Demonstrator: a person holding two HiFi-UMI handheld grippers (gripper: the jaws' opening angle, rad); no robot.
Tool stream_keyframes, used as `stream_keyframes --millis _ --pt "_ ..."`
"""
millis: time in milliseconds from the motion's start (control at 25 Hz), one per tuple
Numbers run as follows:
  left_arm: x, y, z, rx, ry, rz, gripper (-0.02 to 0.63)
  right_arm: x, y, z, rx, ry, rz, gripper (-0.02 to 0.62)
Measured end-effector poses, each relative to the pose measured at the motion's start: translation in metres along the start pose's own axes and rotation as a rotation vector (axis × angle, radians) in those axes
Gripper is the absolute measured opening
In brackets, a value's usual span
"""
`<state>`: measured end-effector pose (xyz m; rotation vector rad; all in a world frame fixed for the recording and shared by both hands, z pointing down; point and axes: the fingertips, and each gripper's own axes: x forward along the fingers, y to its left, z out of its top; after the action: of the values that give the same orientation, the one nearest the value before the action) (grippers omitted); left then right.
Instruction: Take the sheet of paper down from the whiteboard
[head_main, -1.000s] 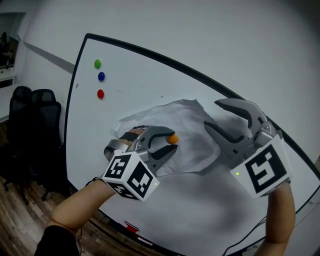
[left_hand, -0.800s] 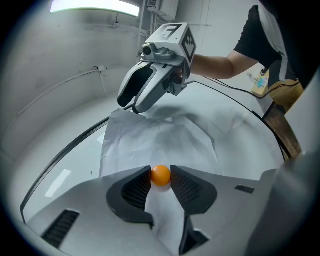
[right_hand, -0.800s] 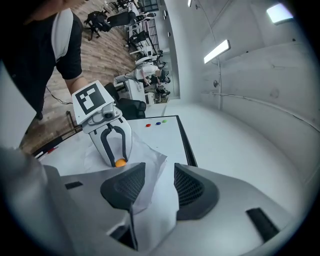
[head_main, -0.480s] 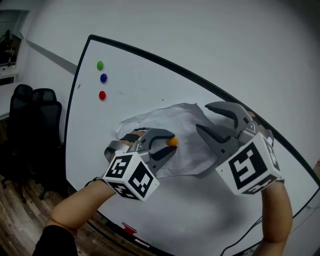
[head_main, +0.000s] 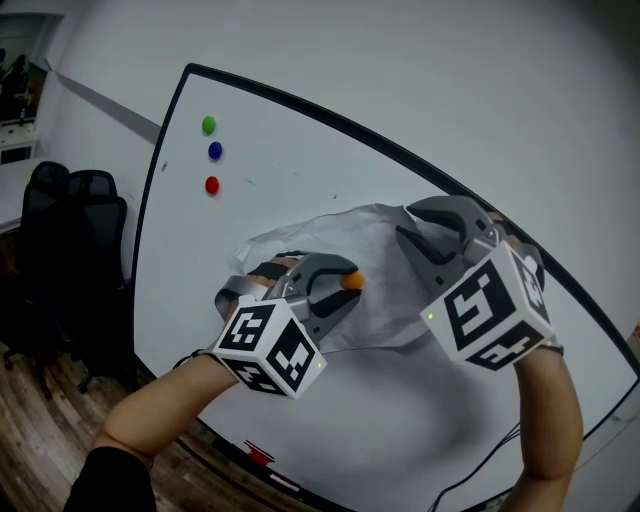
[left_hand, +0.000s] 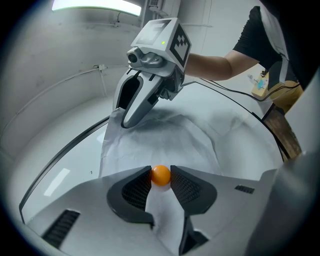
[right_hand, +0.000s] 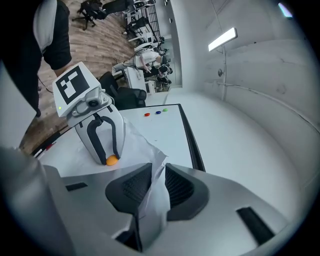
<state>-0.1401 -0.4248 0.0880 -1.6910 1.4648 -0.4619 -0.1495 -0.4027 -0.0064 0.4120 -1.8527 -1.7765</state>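
**Pinch the corner, then lift the magnet**

The left gripper (left_hand: 160, 171) is clenched on the orange magnet (left_hand: 160, 176), one pad on each side of it. That magnet presses the paper (head_main: 372, 250) against the board (head_main: 250, 140). The sheet is crumpled and lies partly flat on the board, with the magnet near its lower left part.

The right gripper (right_hand: 158, 172) is at the sheet's upper right corner, which stands off the board and runs up between its pads. Its jaws have just been closing round that flap. They are narrowed but not yet tight, and the paper sits loosely in the gap.

To do this step well, the right jaws probably need to finish closing first, biting well into the flap and not just its tip. A crumpled edge can slip out of a shallow pinch.

Only once that hold is firm should the left gripper take the magnet away. Tipping it or drawing it straight off the board seems safer than dragging it across the sheet, which could crease or tear the paper.

The right hand should hold steady and not pull while the magnet is on, as tugging against the pinned spot risks a rip. Once the magnet is off, the sheet will likely hang from the right grip alone.
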Motion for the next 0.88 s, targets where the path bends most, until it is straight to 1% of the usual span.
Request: stream_keyframes --millis 160,320,560,880 --pt "0.000 0.000 0.001 0.001 0.000 -0.002 0.132 0.005 -0.002 -0.003 0.001 0.020 0.001 0.056" --pt "0.001 0.000 -0.002 0.001 0.002 -0.009 0.132 0.010 -0.003 -0.008 0.011 0.029 0.002 0.034" --pt "0.001 0.001 -0.003 0.000 -0.004 -0.007 0.130 0.012 -0.004 -0.009 -0.015 0.045 -0.015 0.025" --pt "-0.002 -0.004 -0.009 -0.011 0.018 -0.020 0.130 0.011 -0.005 -0.008 0.011 0.041 -0.021 0.022"
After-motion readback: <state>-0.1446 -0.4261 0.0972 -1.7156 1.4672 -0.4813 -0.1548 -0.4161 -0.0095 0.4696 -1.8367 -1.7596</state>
